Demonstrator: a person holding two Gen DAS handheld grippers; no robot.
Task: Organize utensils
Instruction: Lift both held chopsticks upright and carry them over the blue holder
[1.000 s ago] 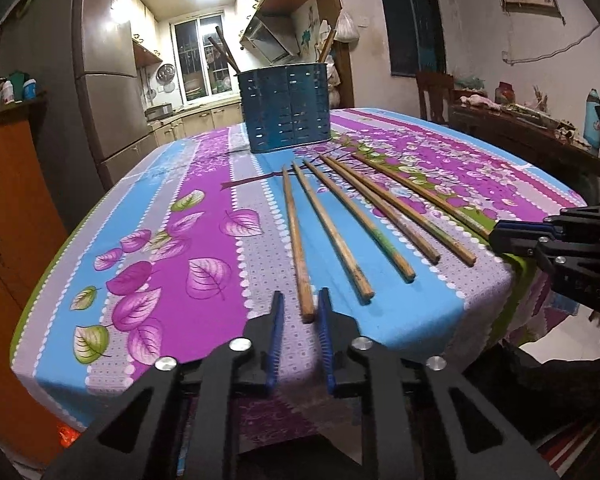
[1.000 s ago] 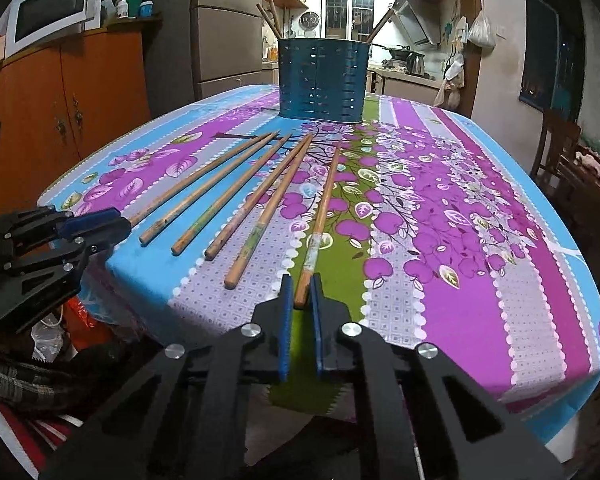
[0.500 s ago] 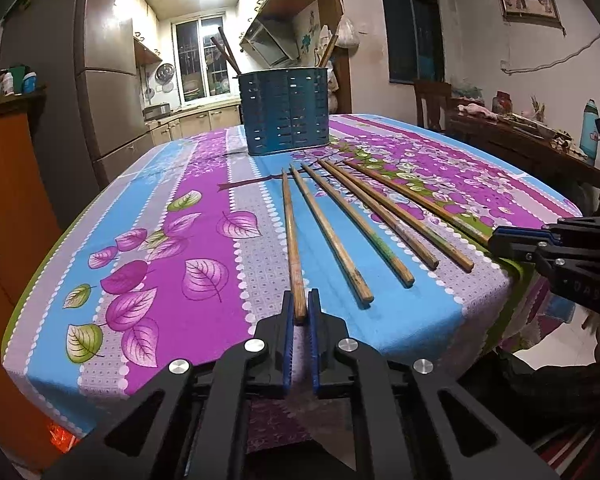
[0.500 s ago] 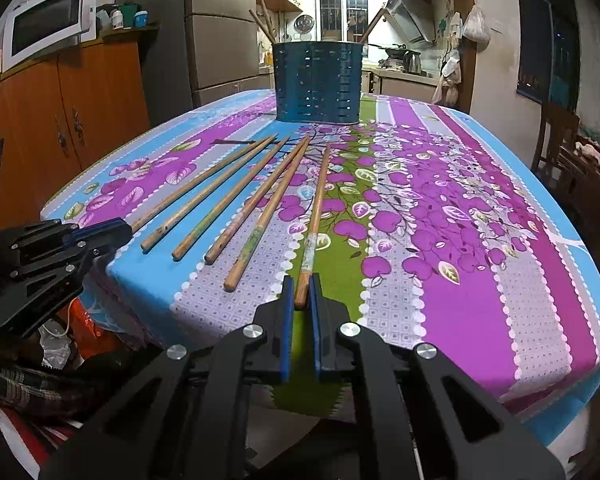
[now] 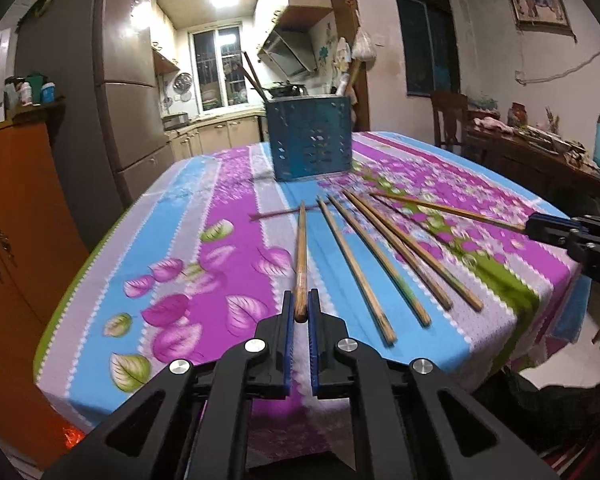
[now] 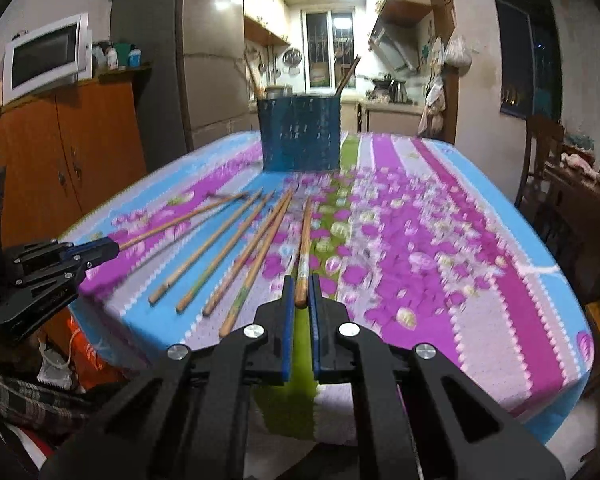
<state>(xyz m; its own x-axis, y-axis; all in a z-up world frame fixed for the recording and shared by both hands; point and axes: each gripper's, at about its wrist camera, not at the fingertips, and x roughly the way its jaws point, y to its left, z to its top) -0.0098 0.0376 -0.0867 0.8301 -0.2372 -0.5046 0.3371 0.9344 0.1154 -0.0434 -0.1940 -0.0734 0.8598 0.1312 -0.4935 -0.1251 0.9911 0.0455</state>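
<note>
Several wooden chopsticks lie fanned on the flowered tablecloth [image 5: 188, 248]. My left gripper [image 5: 300, 304] is shut on the near end of the leftmost chopstick [image 5: 301, 256], lifted off the cloth. My right gripper [image 6: 300, 290] is shut on the near end of the rightmost chopstick [image 6: 305, 248], also raised. Each gripper shows in the other view: the right one [image 5: 540, 224] and the left one [image 6: 108, 246]. A blue perforated utensil holder [image 5: 310, 138] stands at the table's far middle, with a few chopsticks in it; it also shows in the right wrist view [image 6: 298, 134].
Several chopsticks [image 5: 376, 256] stay on the cloth between the two held ones. An orange cabinet [image 6: 72, 152] and a fridge [image 5: 128, 104] stand to the left. A wooden chair [image 5: 450, 120] and a cluttered side table [image 5: 540, 148] stand to the right.
Both grippers have lifted, each raising its chopstick's near end off the cloth. The left gripper, open a second ago, closed on the leftmost chopstick.
</note>
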